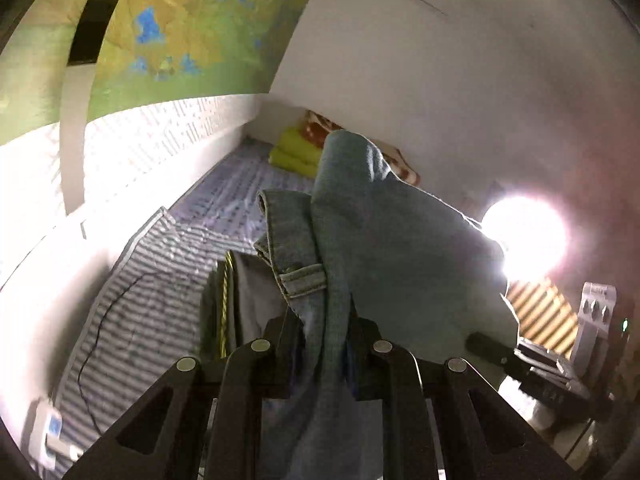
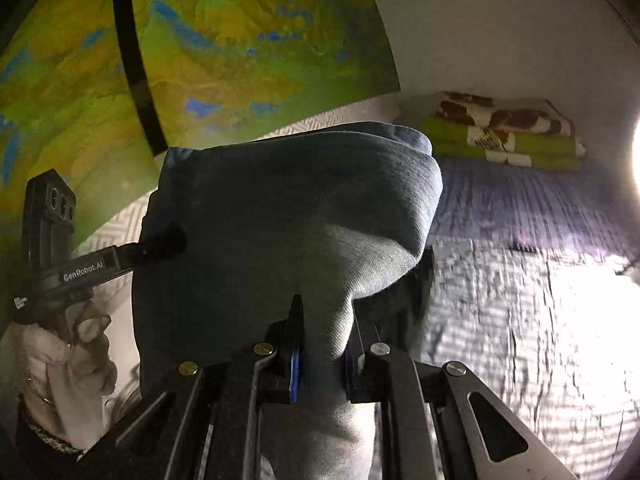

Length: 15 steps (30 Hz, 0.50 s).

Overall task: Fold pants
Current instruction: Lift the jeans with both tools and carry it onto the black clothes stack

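Blue denim pants [image 1: 380,232] hang lifted above the bed, a belt loop and waistband showing. My left gripper [image 1: 326,332] is shut on a bunched fold of the denim that runs down between its fingers. In the right wrist view the pants [image 2: 280,216] billow in front of the camera, and my right gripper [image 2: 326,344] is shut on another fold of them. The left gripper [image 2: 160,246] also shows there at the pants' left edge, held by a hand [image 2: 76,344]. The right gripper [image 1: 486,344] shows at the pants' right side in the left wrist view.
Below lies a bed with a striped sheet [image 1: 132,312] and a checked purple cover [image 2: 520,208]. Folded green and patterned blankets [image 2: 504,136] are stacked at the far end by the white wall. A bright lamp [image 1: 524,236] glares at right. A dark cable [image 1: 104,320] crosses the sheet.
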Each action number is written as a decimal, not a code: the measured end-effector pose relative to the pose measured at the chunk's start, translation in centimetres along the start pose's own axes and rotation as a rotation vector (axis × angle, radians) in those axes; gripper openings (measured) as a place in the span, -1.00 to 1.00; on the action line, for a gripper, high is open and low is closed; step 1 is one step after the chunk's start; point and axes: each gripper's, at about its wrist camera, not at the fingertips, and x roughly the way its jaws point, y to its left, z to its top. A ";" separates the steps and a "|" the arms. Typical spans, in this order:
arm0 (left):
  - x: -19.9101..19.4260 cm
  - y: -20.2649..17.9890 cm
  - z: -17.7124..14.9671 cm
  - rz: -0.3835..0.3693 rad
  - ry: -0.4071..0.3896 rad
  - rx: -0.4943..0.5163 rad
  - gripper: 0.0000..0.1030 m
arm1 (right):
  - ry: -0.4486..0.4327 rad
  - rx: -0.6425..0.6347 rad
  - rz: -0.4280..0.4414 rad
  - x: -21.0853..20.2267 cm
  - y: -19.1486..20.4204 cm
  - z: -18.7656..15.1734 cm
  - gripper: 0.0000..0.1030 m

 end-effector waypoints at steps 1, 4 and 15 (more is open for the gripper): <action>1.0 0.6 0.8 0.001 0.002 -0.013 -0.66 | -0.002 0.002 0.000 0.9 -0.3 0.5 -0.74; 5.1 2.3 2.3 0.015 0.016 -0.033 -0.66 | 0.005 0.009 -0.006 4.8 -2.0 2.1 -0.74; 20.4 9.9 1.2 0.101 0.121 -0.104 -0.66 | 0.128 0.074 -0.032 19.3 -8.7 2.2 -0.73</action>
